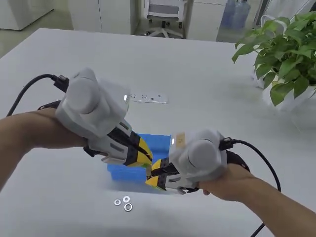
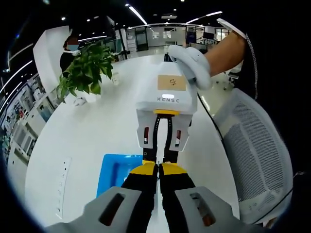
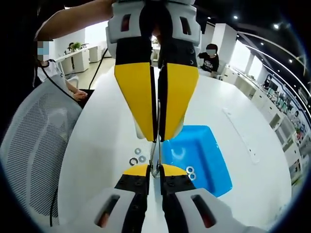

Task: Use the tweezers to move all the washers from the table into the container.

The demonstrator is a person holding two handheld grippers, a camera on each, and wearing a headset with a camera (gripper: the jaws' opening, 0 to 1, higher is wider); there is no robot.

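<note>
Over the blue container (image 1: 157,140) my two grippers meet tip to tip. The left gripper (image 1: 147,158) comes from the left, the right gripper (image 1: 150,174) from the right. In the right gripper view thin metal tweezers (image 3: 154,158) run from my right gripper (image 3: 155,171) up between the yellow jaws of the left gripper (image 3: 156,138); both look shut on them. Three washers (image 1: 123,202) lie on the white table in front of the container, also visible as washers (image 3: 137,158) beside it. The container (image 3: 214,145) holds a few washers (image 3: 189,171). My left gripper (image 2: 159,167) faces the right one above the container (image 2: 109,170).
A potted plant (image 1: 284,54) stands at the table's right side. A white power strip (image 1: 148,98) lies beyond the container. Cables trail from both grippers. An office chair (image 1: 165,15) sits behind the table, a mesh chair (image 3: 39,145) beside it.
</note>
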